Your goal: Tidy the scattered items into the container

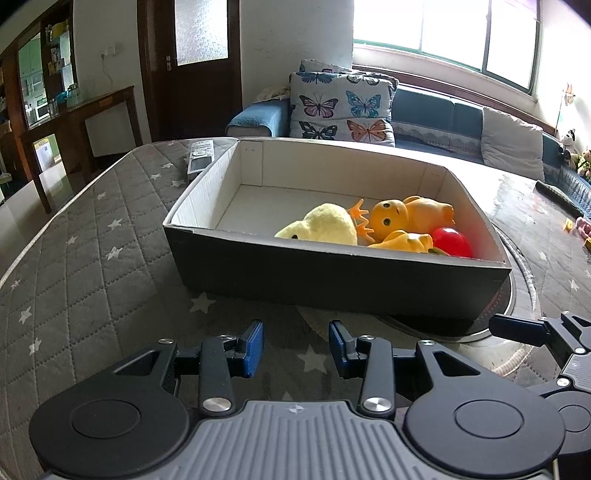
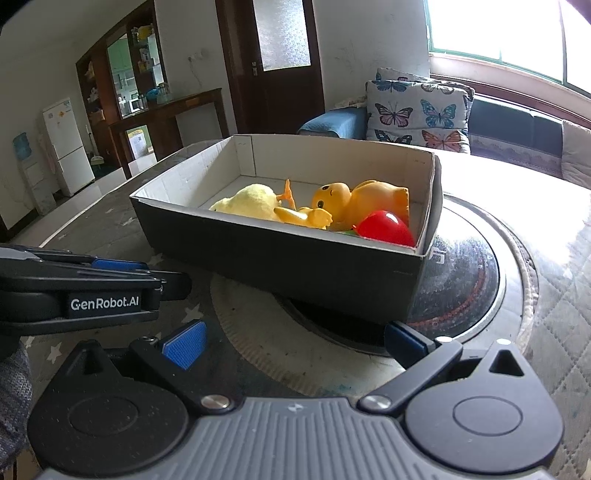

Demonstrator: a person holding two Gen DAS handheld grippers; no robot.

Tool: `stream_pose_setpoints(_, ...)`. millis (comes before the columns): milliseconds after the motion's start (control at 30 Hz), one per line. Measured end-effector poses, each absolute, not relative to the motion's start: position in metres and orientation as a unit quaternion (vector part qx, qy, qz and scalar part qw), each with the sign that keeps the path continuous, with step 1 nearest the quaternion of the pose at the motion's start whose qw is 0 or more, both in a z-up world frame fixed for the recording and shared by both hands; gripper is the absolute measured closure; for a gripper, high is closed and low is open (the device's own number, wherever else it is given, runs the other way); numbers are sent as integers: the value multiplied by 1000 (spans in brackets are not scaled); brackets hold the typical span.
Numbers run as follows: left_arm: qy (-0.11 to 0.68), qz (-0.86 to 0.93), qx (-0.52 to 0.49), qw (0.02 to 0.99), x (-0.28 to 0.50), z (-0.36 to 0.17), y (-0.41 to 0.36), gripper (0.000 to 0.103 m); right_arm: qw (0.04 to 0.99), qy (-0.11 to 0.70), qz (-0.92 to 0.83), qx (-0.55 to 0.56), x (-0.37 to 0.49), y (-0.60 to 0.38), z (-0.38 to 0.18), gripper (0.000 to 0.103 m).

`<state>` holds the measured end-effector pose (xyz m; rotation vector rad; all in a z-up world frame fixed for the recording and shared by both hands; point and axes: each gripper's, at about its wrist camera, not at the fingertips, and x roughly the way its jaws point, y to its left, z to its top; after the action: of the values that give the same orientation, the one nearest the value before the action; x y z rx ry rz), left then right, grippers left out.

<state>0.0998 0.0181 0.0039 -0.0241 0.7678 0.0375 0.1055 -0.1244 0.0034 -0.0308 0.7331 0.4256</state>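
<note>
A dark cardboard box (image 1: 332, 280) w/ a white inside is sitting on the quilted, star-print worktop (image 1: 92, 258), its near right corner overlapping a round black disc (image 2: 461, 273) set into the cover. All the toys in view are lying inside, bunched toward the box's right end: a pale yellow plush chick (image 1: 325, 225) at approx. 9 o'clock of the group, an orange-yellow rubber duck (image 1: 410, 214) on its side at 12 o'clock, a smaller yellow duck (image 1: 406, 242) at 6 o'clock against the near wall, and a red ball (image 1: 452, 242) at 3 o'clock in the near right corner; the ball is touching the smaller duck. The box's left half is showing bare white floor. The left gripper (image 1: 295, 347) is hovering low in front of the box's near wall, jaws parted w/ nothing between the blue pads. The right gripper (image 2: 295, 343) is hanging at the box's near right corner, jaws spread wide and holding nothing, above the disc's rim. In the right wrist view the left gripper is lying at 9 o'clock, just beside the right one. A grey remote control (image 1: 199, 157) is resting on the worktop beside the box's far left corner. Behind, butterfly-print cushions (image 1: 341, 107) are leaning on a blue sofa (image 1: 436, 114) under a bright window (image 1: 443, 33).
</note>
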Motion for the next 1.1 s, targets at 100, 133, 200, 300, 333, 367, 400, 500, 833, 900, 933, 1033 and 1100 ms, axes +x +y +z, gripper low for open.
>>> stream_pose_setpoints(100, 375, 18, -9, 927, 102, 4, 18, 62, 911, 357, 204, -17, 108, -124, 3, 0)
stream_pose_setpoints(133, 376, 18, -9, 926, 104, 3, 18, 62, 911, 358, 202, -17, 109, -124, 3, 0)
stream_pose_setpoints(200, 377, 19, -9, 926, 105, 3, 19, 62, 911, 359, 200, -17, 110, -124, 2, 0)
stream_pose_setpoints(300, 378, 18, -9, 926, 108, 2, 19, 62, 911, 360, 199, -18, 112, -123, 2, 0)
stream_pose_setpoints(333, 378, 18, -8, 925, 108, 2, 19, 62, 911, 360, 199, -19, 112, -123, 2, 0)
stream_pose_setpoints(367, 378, 18, -7, 926, 109, 2, 19, 62, 911, 361, 199, -20, 113, -122, 2, 0)
stream_pose_setpoints(400, 378, 18, -7, 926, 109, 2, 19, 62, 911, 361, 198, -21, 113, -122, 2, 0)
stream_pose_setpoints(500, 378, 18, -7, 926, 111, 2, 19, 62, 910, 363, 199, -20, 114, -122, 2, 0)
stream_pose_setpoints(833, 381, 17, -3, 925, 116, 1, 18, 62, 909, 365, 199, -21, 117, -121, 1, 0)
stream_pose_setpoints(900, 381, 15, -3, 925, 117, 1, 18, 62, 909, 365, 199, -21, 117, -121, 1, 0)
stream_pose_setpoints(933, 381, 15, -3, 924, 118, 1, 18, 62, 909, 365, 199, -21, 118, -121, 1, 0)
stream_pose_setpoints(1033, 382, 14, -1, 924, 120, 1, 17, 62, 909, 365, 198, -21, 119, -120, 2, 0)
stream_pose_setpoints(1100, 382, 13, -1, 924, 121, 0, 17, 63, 909, 365, 199, -21, 120, -120, 1, 0)
